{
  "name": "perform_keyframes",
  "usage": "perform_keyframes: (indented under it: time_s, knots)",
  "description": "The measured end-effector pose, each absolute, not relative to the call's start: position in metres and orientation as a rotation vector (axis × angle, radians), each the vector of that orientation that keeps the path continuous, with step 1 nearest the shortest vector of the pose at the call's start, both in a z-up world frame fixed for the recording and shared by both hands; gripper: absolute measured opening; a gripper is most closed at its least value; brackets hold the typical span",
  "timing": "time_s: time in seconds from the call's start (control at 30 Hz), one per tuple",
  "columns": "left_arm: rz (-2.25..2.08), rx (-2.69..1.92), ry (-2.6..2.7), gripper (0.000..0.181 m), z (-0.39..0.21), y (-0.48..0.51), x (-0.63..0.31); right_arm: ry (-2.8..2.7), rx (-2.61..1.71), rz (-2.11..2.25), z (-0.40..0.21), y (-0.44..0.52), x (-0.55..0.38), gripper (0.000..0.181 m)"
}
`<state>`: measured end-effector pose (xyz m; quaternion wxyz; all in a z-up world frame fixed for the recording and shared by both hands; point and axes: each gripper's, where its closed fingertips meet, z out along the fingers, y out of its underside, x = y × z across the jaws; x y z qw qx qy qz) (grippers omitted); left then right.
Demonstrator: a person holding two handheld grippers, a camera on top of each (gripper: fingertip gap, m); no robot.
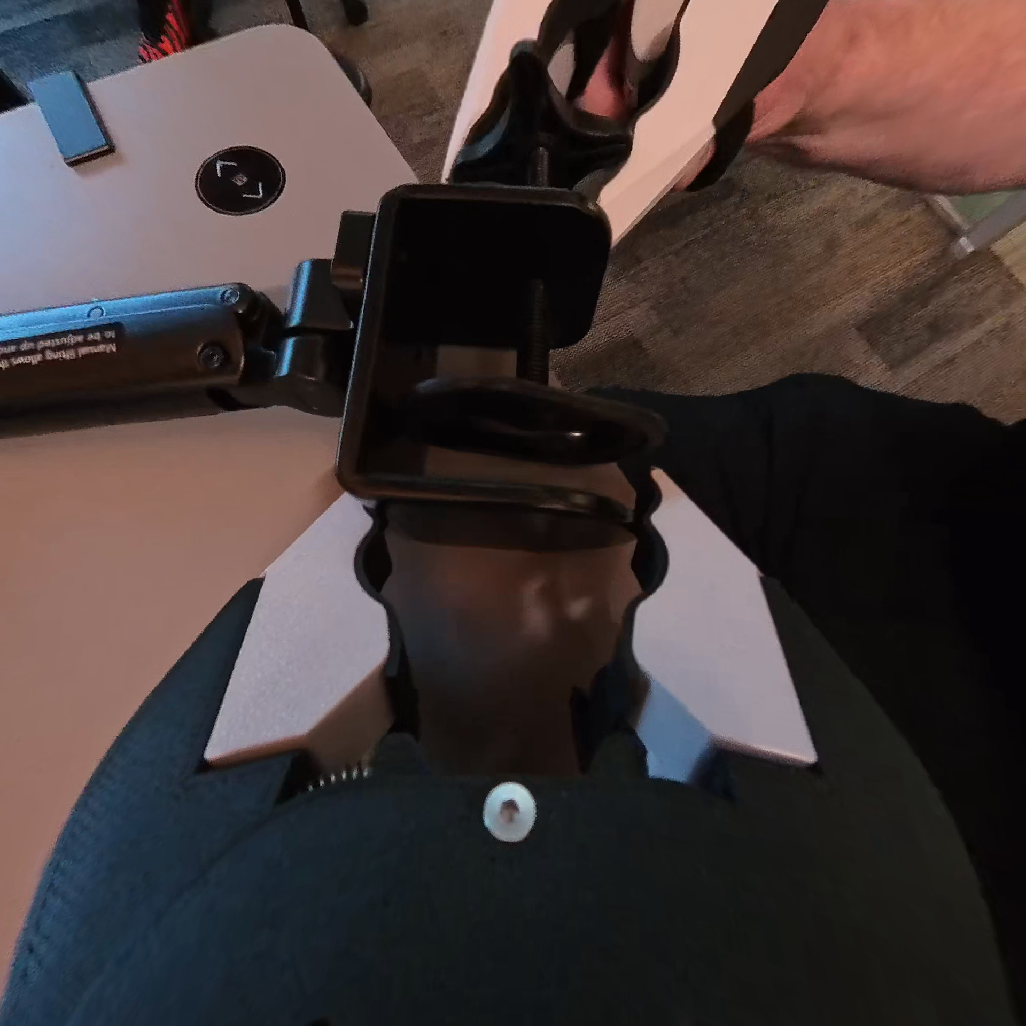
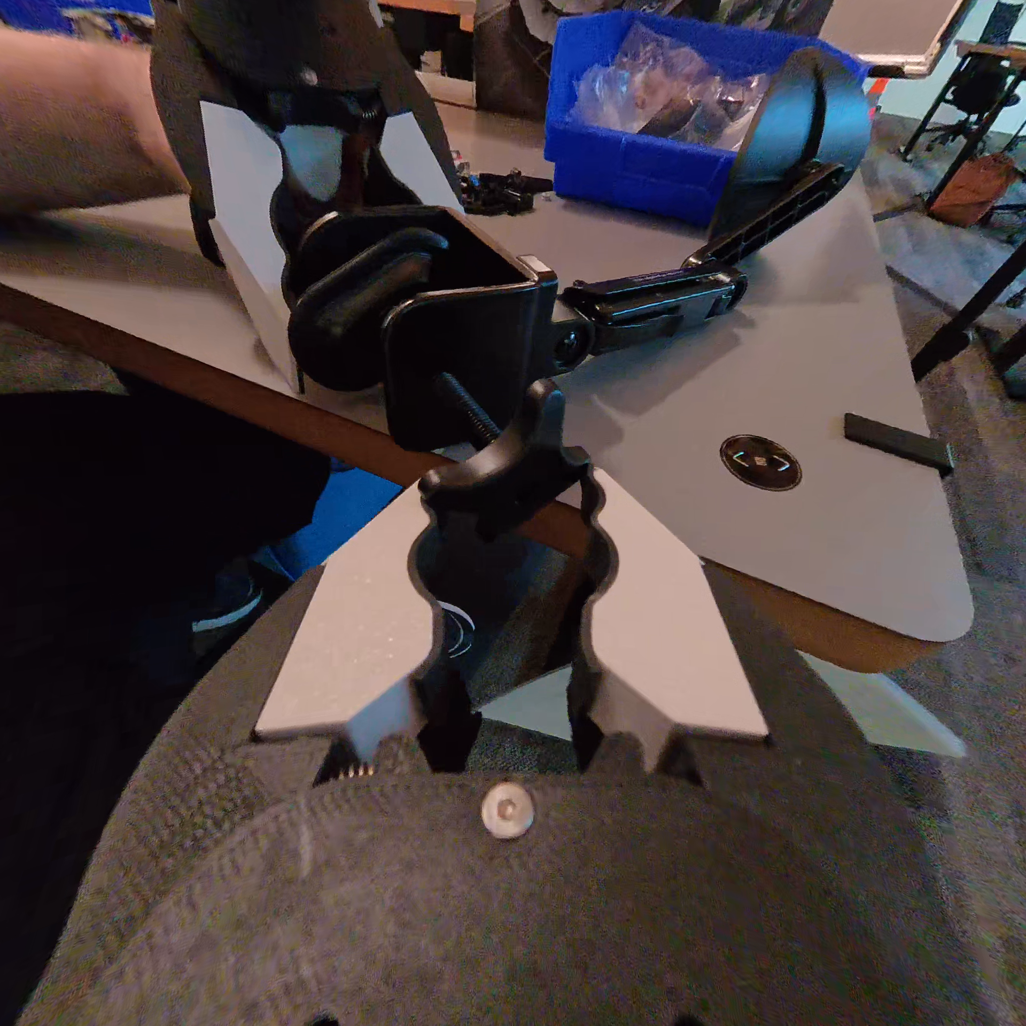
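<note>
The left gripper [image 1: 508, 533] squeezes the black clamp [image 1: 472, 344] at 12 o'clock; the right gripper [image 2: 508, 533] pinches its knob [image 2: 499, 472] by the table [image 2: 777, 555] edge.

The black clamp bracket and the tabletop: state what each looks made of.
Clamp bracket: probably painted or powder-coated metal; thin bent plate, satin black sheen, bare threaded screw. Tabletop: likely matte grey laminate over wood-based board; brown banded edge shows below.

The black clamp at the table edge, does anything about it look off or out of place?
Yes. The clamp is not fastened to the table: it is tipped sideways, its screw running along the edge. The left gripper pinches its base while the right gripper holds the knob.
</note>
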<state>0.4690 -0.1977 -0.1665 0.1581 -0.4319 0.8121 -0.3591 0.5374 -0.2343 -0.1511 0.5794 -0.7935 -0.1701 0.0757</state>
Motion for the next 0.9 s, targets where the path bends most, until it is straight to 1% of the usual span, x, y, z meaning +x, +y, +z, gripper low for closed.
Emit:
perform_keyframes:
  time_s: [0.17,0.5,0.9]
  knots:
    - [-1.017,-1.256,2.332,0.088,-0.162,-0.197,0.468,-0.290,-1.868,0.280,-0.155,-0.233,0.535,0.045]
    - [-0.584,-1.229,2.644,0.086,-0.139,-0.191,0.448,-0.200,-1.843,0.269,-0.169,-0.235,0.510,0.038]
    - [-0.172,-1.130,2.915,0.087,-0.131,-0.197,0.436,0.019,-1.699,0.595,-0.187,-0.243,0.475,0.039]
